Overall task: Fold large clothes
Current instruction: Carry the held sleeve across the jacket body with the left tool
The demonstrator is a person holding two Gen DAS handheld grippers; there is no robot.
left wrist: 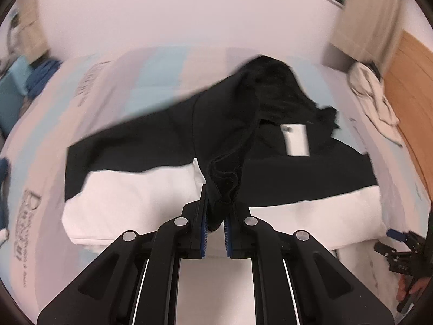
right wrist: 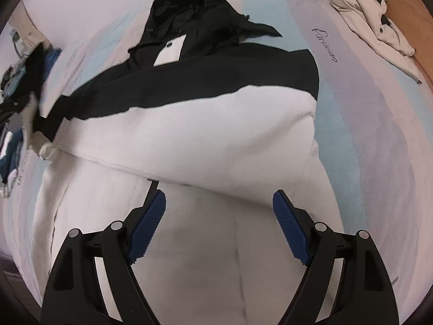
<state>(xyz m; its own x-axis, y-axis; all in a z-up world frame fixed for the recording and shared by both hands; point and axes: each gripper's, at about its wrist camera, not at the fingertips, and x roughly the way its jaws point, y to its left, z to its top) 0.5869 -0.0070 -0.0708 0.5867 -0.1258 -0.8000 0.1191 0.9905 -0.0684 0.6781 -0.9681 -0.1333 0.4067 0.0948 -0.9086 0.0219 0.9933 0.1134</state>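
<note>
Black-and-white hooded jacket spread flat on striped bedsheet, hood toward far end, white label showing at neck. Left gripper pinched tight on bunched black sleeve cuff — fabric lifted, trailing back across jacket's chest. Right gripper spread wide, nothing between blue pads, hovering over white lower half of jacket. Cream jacket crumpled at bed's far right corner beside wooden headboard. Blue clothes piled off left edge.
</note>
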